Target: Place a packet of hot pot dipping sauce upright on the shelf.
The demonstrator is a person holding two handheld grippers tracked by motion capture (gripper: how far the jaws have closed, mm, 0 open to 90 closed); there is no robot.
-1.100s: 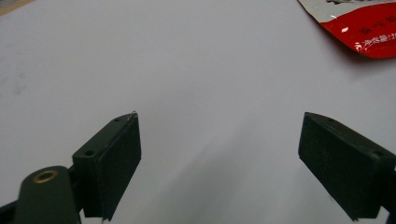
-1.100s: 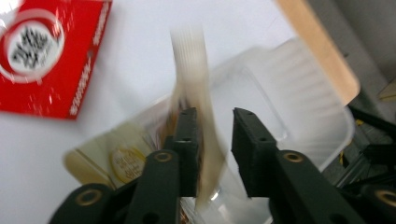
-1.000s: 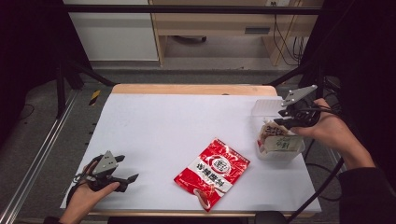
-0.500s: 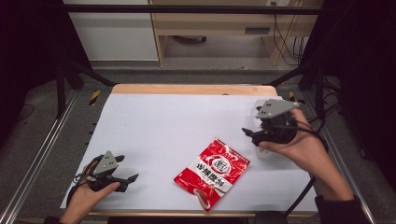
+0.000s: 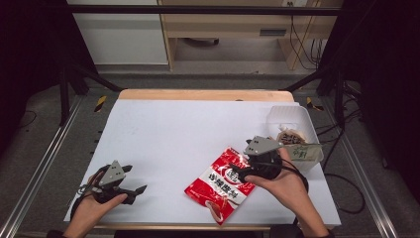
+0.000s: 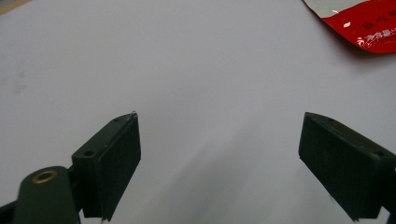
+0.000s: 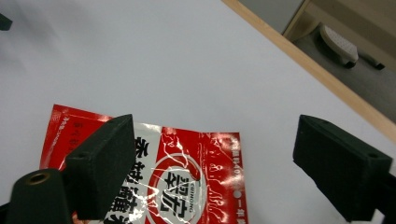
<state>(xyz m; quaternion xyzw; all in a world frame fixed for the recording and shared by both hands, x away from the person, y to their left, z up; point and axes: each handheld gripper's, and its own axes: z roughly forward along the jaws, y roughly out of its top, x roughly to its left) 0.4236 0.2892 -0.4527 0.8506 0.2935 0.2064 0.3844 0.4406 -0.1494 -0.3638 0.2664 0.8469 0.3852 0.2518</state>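
A red and white snack packet point(image 5: 222, 184) lies flat on the white table point(image 5: 188, 129), near the front edge. My right gripper point(image 5: 239, 173) hovers at the packet's right edge and points left over it. Its jaws have just been opening, and they now stand wide with nothing between them. In the right gripper view the packet point(image 7: 187, 191) lies just below and ahead of the right gripper point(image 7: 212, 163). My left gripper point(image 5: 134, 179) rests at the front left, open and empty. In the left gripper view a corner of the packet point(image 6: 369, 23) shows far beyond the left gripper point(image 6: 219, 158).
A clear plastic container point(image 5: 292, 115) stands at the table's right edge with brown and pale green snack packets point(image 5: 297, 146) inside. A wooden strip point(image 5: 203, 94) runs along the far edge. A foot pedal point(image 7: 338, 44) lies on the floor beyond it.
My right hand has come left and down from above the clear container to the red packet, and its jaws are wider apart. The left hand has stayed in place.
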